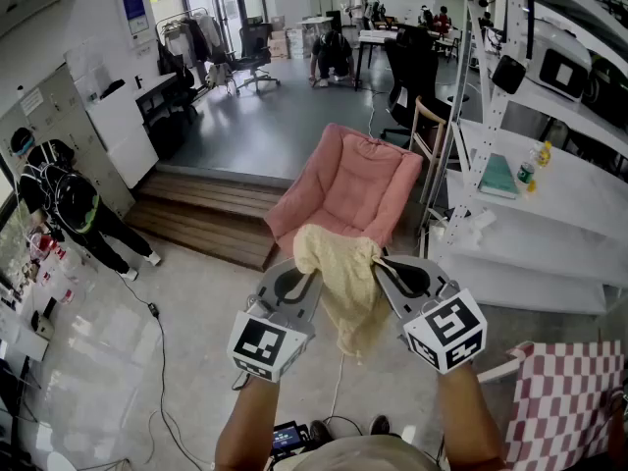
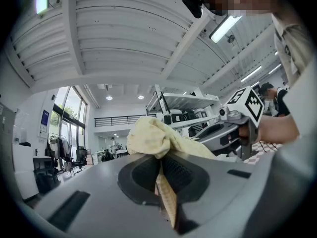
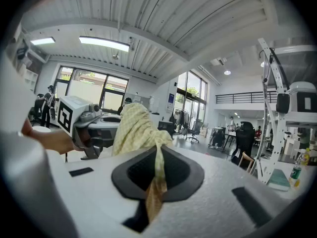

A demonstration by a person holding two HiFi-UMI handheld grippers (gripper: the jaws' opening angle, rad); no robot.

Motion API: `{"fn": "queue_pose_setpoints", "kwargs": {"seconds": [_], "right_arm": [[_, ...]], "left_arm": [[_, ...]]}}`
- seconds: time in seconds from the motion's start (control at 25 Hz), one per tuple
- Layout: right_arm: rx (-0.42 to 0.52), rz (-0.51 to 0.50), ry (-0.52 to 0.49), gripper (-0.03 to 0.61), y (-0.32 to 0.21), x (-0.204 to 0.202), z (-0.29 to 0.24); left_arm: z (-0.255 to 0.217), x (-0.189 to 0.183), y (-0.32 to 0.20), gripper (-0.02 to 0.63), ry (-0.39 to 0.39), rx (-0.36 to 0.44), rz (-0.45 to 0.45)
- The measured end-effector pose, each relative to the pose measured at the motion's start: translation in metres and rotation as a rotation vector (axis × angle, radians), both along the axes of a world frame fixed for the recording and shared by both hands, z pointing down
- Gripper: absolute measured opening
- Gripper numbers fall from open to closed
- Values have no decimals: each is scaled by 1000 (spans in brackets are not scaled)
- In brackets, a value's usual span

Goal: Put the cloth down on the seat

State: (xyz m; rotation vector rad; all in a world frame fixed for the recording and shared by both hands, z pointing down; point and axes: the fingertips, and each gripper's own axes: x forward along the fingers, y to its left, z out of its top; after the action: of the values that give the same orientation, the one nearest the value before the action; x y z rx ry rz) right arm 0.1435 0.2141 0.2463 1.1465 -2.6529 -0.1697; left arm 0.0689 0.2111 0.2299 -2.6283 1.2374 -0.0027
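Just left of the frame's centre, you are holding the left gripper (image 1: 296, 285) with its jaws pinching one edge of the yellow cloth (image 1: 339, 268), a strip of fabric caught between them. In the middle, the cloth is hanging bunched in the air between your two grippers, overlapping the lower front edge of the pink chair (image 1: 353, 180) and not yet lying on its seat. Just to the right, your right gripper (image 1: 397, 275) is pinching the cloth's other edge, its jaws pressed together on a thin fold.
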Motion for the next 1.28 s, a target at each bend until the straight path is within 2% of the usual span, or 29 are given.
{"fn": "queue_pose_setpoints", "kwargs": {"seconds": [0.76, 0.96, 1.08, 1.28], "right_arm": [[-1, 69, -22, 2, 6, -43, 8], [-18, 76, -64, 3, 4, -58, 7], [-17, 73, -58, 3, 0, -67, 6], [-17, 61, -38, 3, -10, -75, 10]], "left_arm": [[5, -42, 4, 14, 9, 10, 77], [5, -61, 2, 14, 25, 22, 79], [5, -71, -2, 14, 30, 37, 72], [10, -78, -8, 14, 37, 12, 66]]}}
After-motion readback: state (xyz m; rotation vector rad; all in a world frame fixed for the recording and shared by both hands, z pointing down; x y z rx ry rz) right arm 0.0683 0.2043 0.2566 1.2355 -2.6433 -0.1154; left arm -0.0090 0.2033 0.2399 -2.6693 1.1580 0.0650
